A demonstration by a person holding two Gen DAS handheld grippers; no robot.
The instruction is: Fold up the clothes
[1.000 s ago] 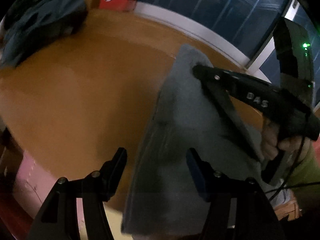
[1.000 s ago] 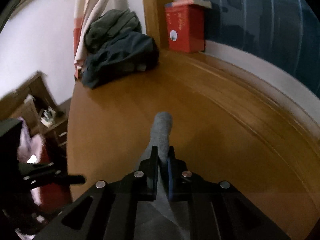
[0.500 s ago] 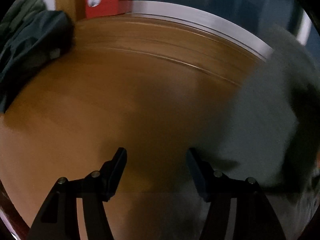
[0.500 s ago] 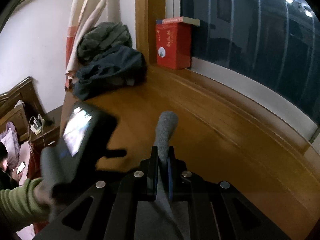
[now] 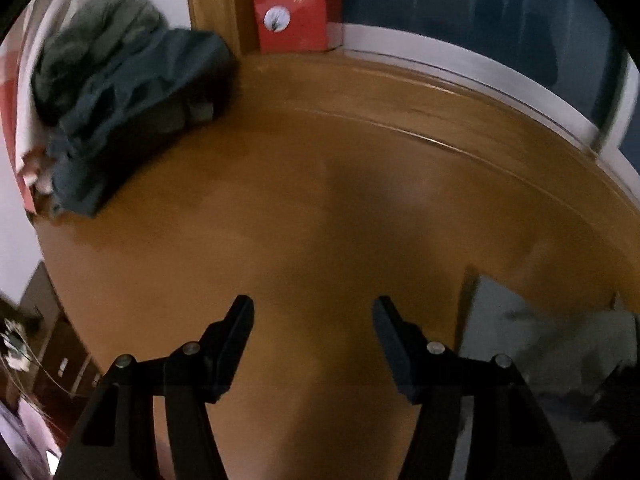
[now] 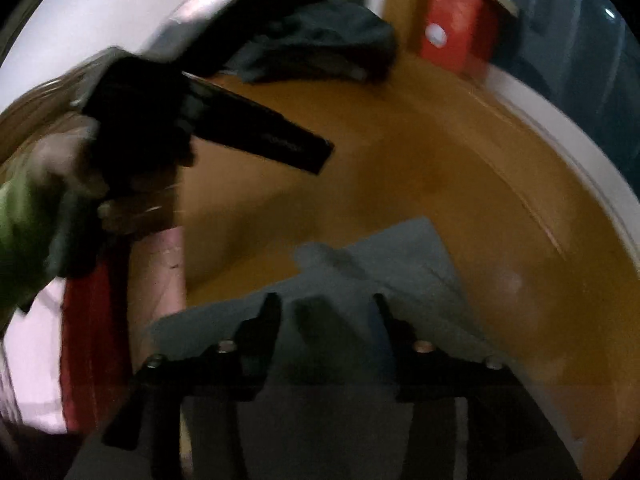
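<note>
A grey folded garment (image 6: 400, 264) lies flat on the wooden table (image 6: 400, 160), just under and beyond my right gripper (image 6: 326, 312), which is open and empty above it. In the left wrist view the garment's edge (image 5: 520, 320) shows at the lower right. My left gripper (image 5: 312, 316) is open and empty over bare wood, left of the garment. It also shows in the right wrist view (image 6: 288, 144), held by a hand in a green sleeve.
A pile of dark clothes (image 5: 128, 112) sits at the table's far left corner. A red box (image 5: 296, 4) stands against the window sill (image 5: 480, 76). The table's left edge (image 5: 52, 256) drops to furniture below.
My right gripper has opened and let go of the grey garment, which now lies flat. My left gripper has swung left, away from the garment, over bare table.
</note>
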